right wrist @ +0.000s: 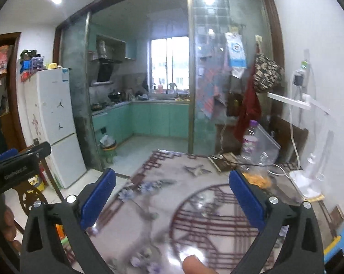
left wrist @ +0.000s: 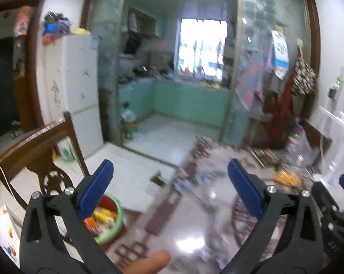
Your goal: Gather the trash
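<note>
Both the left tongs and right tongs gape wide with nothing between them above the patterned counter, while the green trash bin, stuffed with wrappers, sits at the lower left of the left view.

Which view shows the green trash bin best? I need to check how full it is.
The left wrist view: the green trash bin sits on the floor beside the table, its opening showing colourful wrappers, partly behind the left gripper. The right wrist view shows only a green sliver.
</note>
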